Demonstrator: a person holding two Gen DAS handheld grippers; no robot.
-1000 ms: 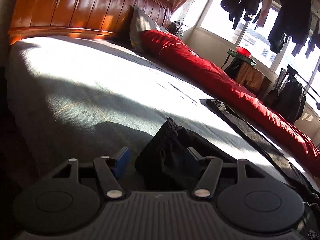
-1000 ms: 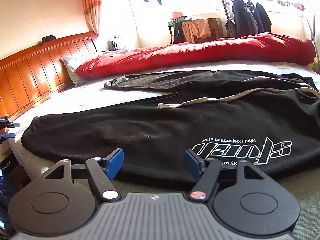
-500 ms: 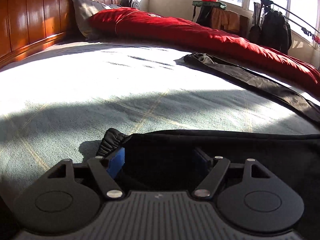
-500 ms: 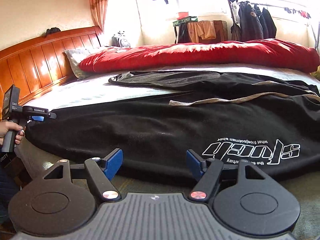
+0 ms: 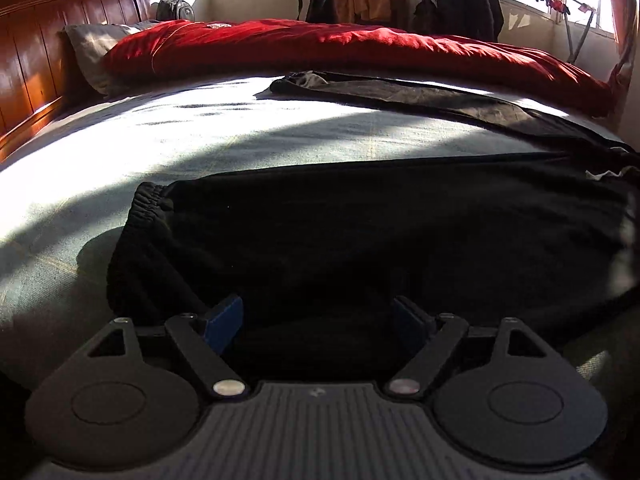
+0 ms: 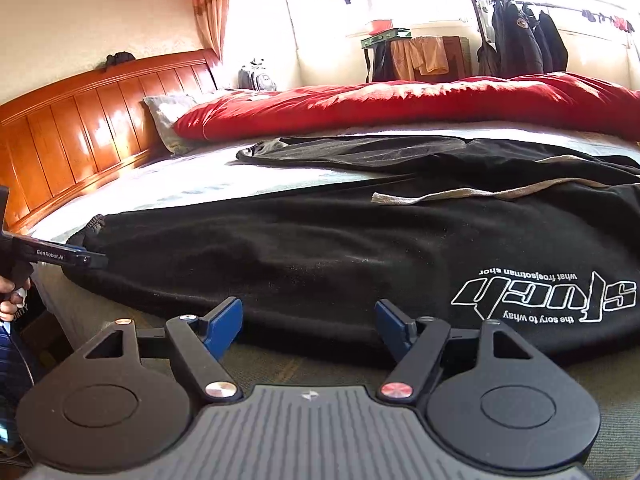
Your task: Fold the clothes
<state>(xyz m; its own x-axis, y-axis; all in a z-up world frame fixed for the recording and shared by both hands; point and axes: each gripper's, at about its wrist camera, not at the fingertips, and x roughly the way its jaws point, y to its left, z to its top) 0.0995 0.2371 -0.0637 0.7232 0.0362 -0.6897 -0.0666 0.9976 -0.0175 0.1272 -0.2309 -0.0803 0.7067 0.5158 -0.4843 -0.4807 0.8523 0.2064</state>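
Observation:
Black trousers (image 6: pixel 320 248) with a white printed logo (image 6: pixel 552 296) lie spread along the bed, a pale drawstring (image 6: pixel 440 196) across them. The near leg ends in an elastic cuff (image 5: pixel 144 204) at the left. My left gripper (image 5: pixel 318 316) sits low over that cuff end. Its jaws are opening, with black cloth lying between them and neither pad pressing on it. The same gripper (image 6: pixel 86 258) shows in the right wrist view beside the cuff, in a person's hand (image 6: pixel 10 304). My right gripper (image 6: pixel 308 320) stands open over the near edge of the trousers, holding nothing.
A red duvet (image 5: pixel 360 48) runs along the far side of the bed, with a grey pillow (image 5: pixel 92 48) against the wooden headboard (image 6: pixel 80 128). The other trouser leg (image 6: pixel 360 150) lies farther back. Dark jackets hang on a rack (image 6: pixel 520 36) by the window.
The left gripper has rolled level and swung round, its jaws wider. The cuff it held bunched up now lies flat on the sheet. The right gripper has hardly moved.

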